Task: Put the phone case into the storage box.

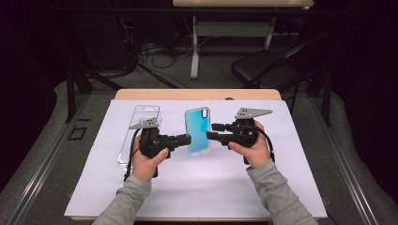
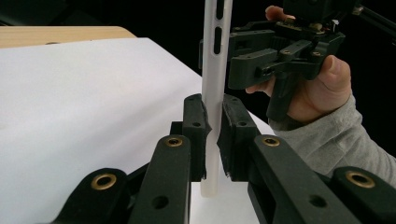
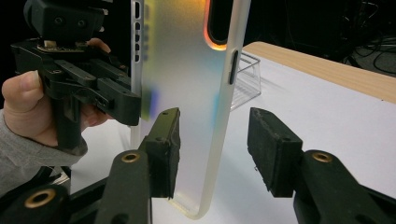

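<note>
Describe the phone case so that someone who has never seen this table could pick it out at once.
Start at the white sheet covering the table, then look between the two hand-held grippers at its middle. The phone case stands upright there, its edge clamped by the left gripper. Unlike the clear plastic package lying behind the left gripper, it is frosted blue with a camera cutout at the top.

The phone case [image 1: 198, 130] is a translucent, frosted shell with a blue-teal sheen and an oblong camera cut-out near its top corner. It stands upright on its lower end above the white sheet, one long edge [image 2: 214, 93] clamped from both sides. Its pale rim [image 3: 219, 130] carries slots and a dark side button.
</note>
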### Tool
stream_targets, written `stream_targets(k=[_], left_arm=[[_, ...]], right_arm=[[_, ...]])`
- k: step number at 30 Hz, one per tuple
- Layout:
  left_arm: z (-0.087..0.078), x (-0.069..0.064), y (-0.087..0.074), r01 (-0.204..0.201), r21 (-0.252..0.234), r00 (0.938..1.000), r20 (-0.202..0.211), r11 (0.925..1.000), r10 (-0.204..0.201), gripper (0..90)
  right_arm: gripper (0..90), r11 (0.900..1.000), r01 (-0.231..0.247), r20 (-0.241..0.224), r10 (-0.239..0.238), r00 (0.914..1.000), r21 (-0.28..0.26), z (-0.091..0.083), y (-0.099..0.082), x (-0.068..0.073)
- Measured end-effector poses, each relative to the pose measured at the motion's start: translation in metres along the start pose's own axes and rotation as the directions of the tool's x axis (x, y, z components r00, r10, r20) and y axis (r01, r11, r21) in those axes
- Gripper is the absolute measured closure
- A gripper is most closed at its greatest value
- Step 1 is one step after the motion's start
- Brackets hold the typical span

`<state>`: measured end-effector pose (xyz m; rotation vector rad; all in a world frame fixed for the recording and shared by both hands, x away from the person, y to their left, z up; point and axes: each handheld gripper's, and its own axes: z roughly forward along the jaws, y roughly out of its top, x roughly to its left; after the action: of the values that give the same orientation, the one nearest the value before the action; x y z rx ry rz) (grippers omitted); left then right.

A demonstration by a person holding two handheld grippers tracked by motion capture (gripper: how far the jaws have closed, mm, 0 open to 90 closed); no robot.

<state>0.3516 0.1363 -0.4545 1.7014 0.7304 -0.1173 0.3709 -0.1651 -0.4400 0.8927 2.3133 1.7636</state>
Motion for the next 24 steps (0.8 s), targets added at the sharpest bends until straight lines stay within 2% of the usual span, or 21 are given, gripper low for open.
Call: stream_targets(k=[24], left_arm=[[0.0048, -0.0021, -0.0017, -0.007, 0.017, 0.9999, 0.015, 0.9998, 0.007, 81.8]], right_arm=[[59.9, 0.9999, -0.014, -0.046, 0.014, 0.9988, 0.003, 0.0014, -0.0007, 0.0004]])
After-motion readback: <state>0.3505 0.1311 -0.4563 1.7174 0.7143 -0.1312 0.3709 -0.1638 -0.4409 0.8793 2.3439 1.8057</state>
